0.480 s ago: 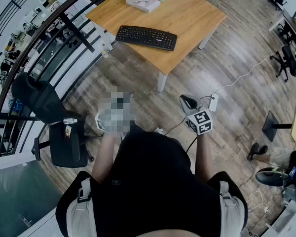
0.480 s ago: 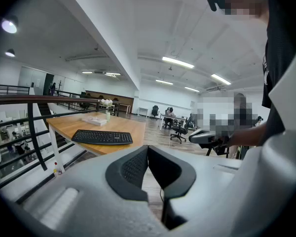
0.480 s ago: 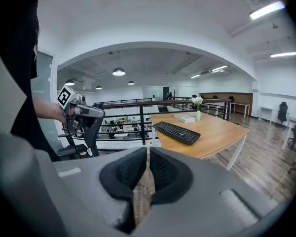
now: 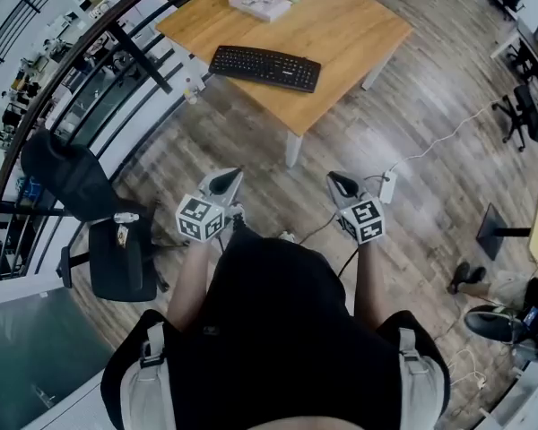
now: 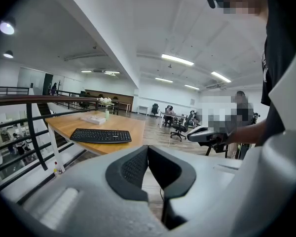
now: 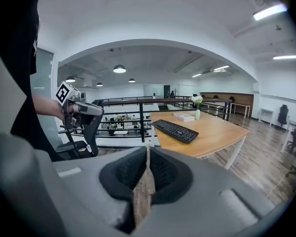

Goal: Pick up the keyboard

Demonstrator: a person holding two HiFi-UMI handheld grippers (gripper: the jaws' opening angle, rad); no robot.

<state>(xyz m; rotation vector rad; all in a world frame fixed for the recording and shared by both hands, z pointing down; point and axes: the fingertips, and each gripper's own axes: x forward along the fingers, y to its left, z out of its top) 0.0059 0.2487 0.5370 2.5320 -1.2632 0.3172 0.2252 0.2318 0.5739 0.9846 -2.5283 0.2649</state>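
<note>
One wooden table far ahead, far edge cut off by frame. Black keyboard lies on its near left part, well apart from us. Left gripper, right gripper: jaws pressed together, both empty, we judge, over floor.

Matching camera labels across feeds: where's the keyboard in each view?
Head view: keyboard upper centre, near the front edge of the wooden table.
Left gripper view: keyboard left of centre, mid-height.
Right gripper view: keyboard just right of centre, mid-height.
Shared landmark: the flat white box beyond the keyboard on the same table, seen in the left and right gripper views too.
</note>
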